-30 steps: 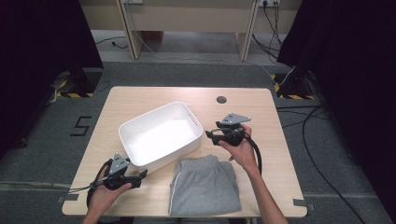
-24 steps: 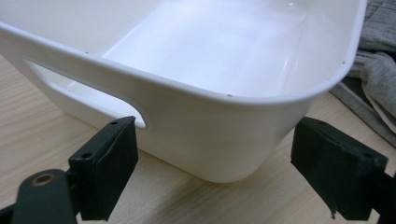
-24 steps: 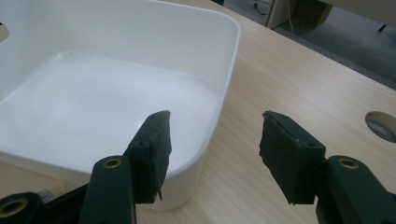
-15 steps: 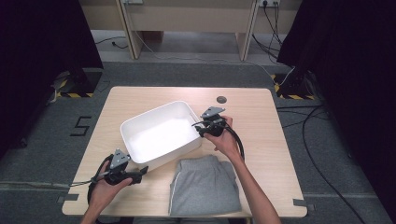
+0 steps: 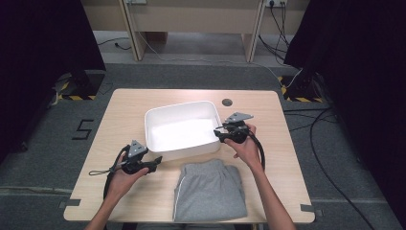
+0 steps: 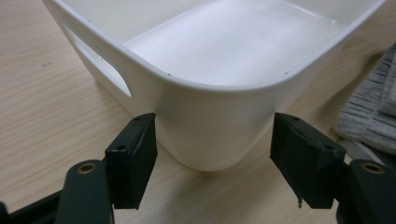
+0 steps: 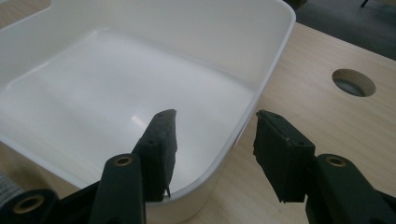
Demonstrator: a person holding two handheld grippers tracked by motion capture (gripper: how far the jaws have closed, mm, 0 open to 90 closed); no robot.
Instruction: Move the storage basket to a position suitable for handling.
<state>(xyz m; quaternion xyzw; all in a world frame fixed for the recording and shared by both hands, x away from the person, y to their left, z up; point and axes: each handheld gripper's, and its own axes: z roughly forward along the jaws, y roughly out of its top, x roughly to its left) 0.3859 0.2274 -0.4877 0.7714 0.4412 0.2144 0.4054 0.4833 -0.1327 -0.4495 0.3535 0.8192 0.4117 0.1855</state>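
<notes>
On the wooden table (image 5: pixel 119 110), both grippers straddle the empty white plastic bin (image 5: pixel 210 106), the left gripper (image 5: pixel 154 163) having just narrowed at its corner, the right gripper (image 5: pixel 219 132) spread over its rim, neither pinching yet, folded grey shorts (image 5: pixel 209 189) still unpacked.

R jaws astride white bin (image 7: pixel 140 79) rim, not pressing, wood table (image 7: pixel 327 121)

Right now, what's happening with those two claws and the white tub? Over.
Left gripper open, jaws just closing astride white plastic tub corner. Right gripper open, straddling tub's right wall. Folded grey cotton shorts lie beside it, untouched.
</notes>
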